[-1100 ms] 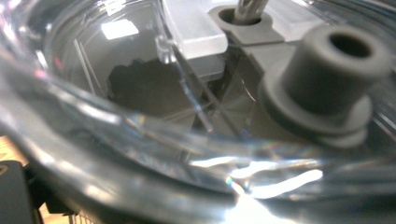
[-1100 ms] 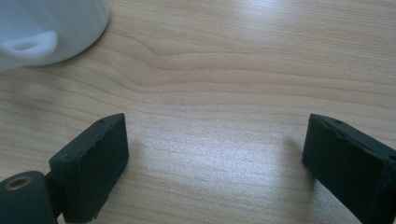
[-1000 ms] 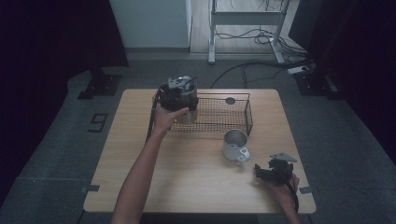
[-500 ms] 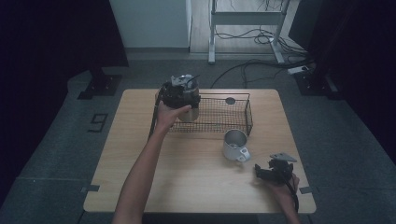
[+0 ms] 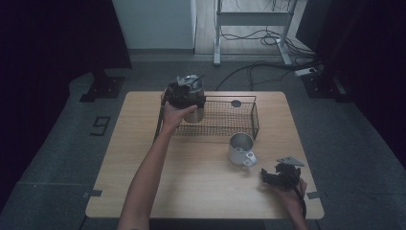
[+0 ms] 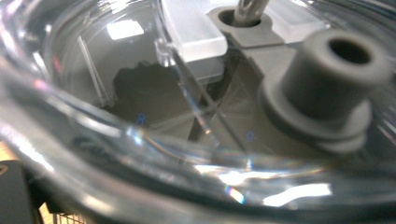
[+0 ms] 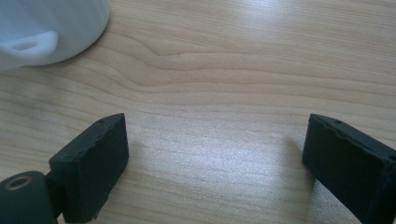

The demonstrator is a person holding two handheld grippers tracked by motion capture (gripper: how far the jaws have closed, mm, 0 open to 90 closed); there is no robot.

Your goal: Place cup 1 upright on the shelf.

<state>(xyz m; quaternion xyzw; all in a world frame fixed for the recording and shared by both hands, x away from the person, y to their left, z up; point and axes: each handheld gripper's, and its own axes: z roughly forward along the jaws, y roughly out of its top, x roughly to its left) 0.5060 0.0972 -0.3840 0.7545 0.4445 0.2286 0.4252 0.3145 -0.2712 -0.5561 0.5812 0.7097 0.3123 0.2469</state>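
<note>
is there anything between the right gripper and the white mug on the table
Nothing visible. The right gripper rests on the table with jaws apart and empty, and the white mug stands just ahead of it, handle toward the gripper. Bare wood lies between them. The wire basket sits beyond the mug.

No legible txt, labels or nos. on anything.

The high view looks forward and down from above onto the light wooden table (image 5: 191, 191). The left gripper view sits pressed close against a clear glass container (image 6: 140, 140). The right gripper view looks low along the tabletop, sharing the white handled mug (image 7: 42, 28) (image 5: 240, 149).
</note>
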